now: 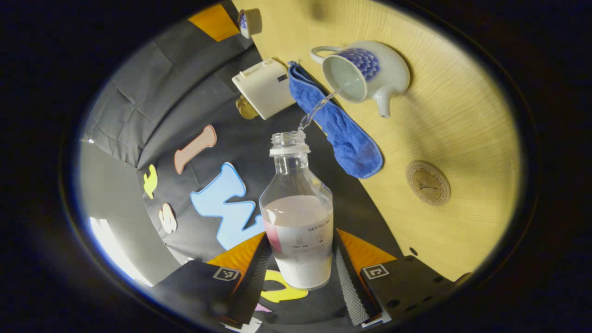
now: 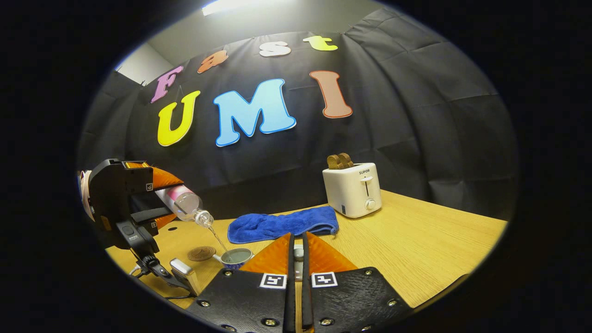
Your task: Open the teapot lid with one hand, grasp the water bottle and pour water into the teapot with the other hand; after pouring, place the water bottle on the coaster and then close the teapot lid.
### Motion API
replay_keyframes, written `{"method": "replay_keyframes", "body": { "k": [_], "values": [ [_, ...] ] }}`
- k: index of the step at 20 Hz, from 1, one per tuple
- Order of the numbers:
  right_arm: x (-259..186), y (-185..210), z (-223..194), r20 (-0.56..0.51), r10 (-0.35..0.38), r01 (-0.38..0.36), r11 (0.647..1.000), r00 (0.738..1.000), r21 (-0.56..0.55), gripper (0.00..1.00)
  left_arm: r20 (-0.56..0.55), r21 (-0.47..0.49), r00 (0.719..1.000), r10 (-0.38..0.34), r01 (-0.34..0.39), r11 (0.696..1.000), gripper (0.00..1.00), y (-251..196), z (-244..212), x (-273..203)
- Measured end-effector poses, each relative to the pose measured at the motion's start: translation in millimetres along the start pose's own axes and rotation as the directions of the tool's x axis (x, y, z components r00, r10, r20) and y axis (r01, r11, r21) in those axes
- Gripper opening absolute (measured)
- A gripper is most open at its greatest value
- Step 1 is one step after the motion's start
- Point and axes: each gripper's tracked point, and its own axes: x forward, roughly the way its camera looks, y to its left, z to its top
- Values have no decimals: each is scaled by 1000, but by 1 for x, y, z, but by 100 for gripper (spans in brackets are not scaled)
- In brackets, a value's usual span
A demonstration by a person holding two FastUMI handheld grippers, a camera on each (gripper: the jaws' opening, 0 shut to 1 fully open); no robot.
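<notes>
One thin stream of water (image 1: 319,108) runs from the mouth of the water bottle (image 1: 298,217) into the open teapot (image 1: 363,74). We see the bottle as clear, uncapped, with a white neck ring and a pale label low on its body; it is partly full (the liquid looks pinkish-white through the label). The left gripper (image 1: 300,268) holds it by the lower body, a finger pressed on each side, and tilts it neck-down over the pot; in the right gripper view we see the same gripper (image 2: 138,208) farther off at the left, with the bottle (image 2: 185,203) slanting down toward the teapot (image 2: 236,256). The teapot is white with a blue scale pattern, a loop handle and a short spout, and it stands on the tabletop (image 1: 462,115) with its lid off. The right gripper (image 2: 297,259) has its fingers drawn close together around a small pale object; we cannot tell what it is.

Just beside the teapot lies a folded blue towel (image 1: 342,134), and near the towel's end sits a round brown coaster (image 1: 428,182), bare. Beyond the towel stands a white toaster (image 2: 354,189) with slices of bread (image 2: 340,161) in it. A small blue-and-white cup (image 1: 249,22) sits near the far edge. The tabletop is light wood; black cloth hangs behind it.
</notes>
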Motion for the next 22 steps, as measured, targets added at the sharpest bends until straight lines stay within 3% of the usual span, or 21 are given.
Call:
{"method": "replay_keyframes", "body": {
  "k": [22],
  "values": [
    [0,-3,-1,-9,5,-5,999,1000,45,5,77,223,997,10,-27,974,88,9,44,4]
  ]
}}
